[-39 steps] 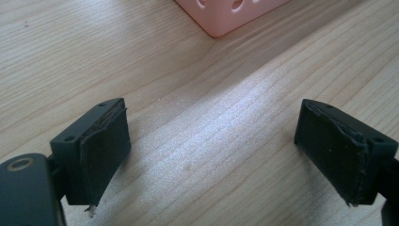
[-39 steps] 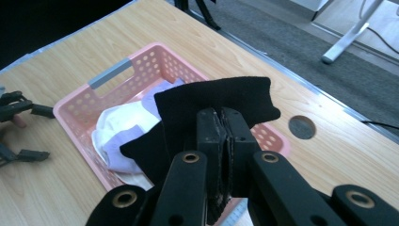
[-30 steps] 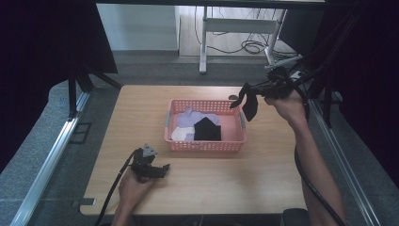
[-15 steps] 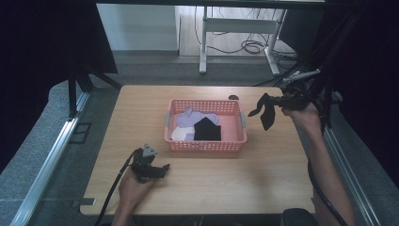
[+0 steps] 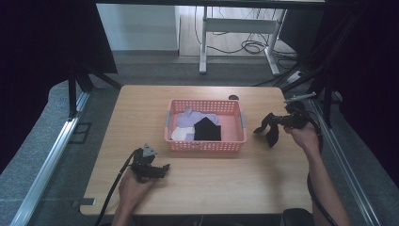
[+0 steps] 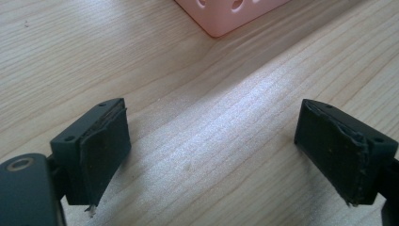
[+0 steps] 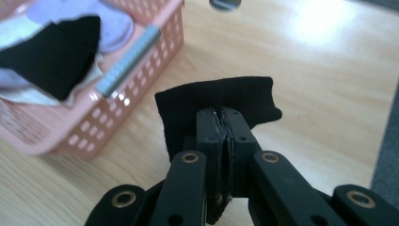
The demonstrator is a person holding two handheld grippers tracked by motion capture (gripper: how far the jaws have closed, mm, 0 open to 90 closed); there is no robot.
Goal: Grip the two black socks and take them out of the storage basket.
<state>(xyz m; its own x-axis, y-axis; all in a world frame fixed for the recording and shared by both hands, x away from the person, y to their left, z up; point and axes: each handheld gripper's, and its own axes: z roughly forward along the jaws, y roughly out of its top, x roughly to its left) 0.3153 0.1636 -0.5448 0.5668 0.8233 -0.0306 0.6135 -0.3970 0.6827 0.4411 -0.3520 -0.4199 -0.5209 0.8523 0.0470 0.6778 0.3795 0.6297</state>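
Sock (image 7: 216,106) — black, pinched in the closed right gripper (image 7: 225,123) beside the basket (image 5: 235,143); left gripper (image 6: 211,155) gapes wide, empty.

Matt black cloth (image 7: 214,106), soft and slightly fuzzy, is hanging from the right tongs (image 7: 224,123), whose hard black plastic is showing a dull sheen and brass-looking rivets; the left tongs (image 6: 226,155) are wearing rough, worn rubbery pads (image 6: 101,157); the bench (image 5: 141,117) is showing pale, smooth wood grain; the pink basket (image 5: 205,144) is looking like glossy perforated plastic, carrying soft lilac, white and black cloths.
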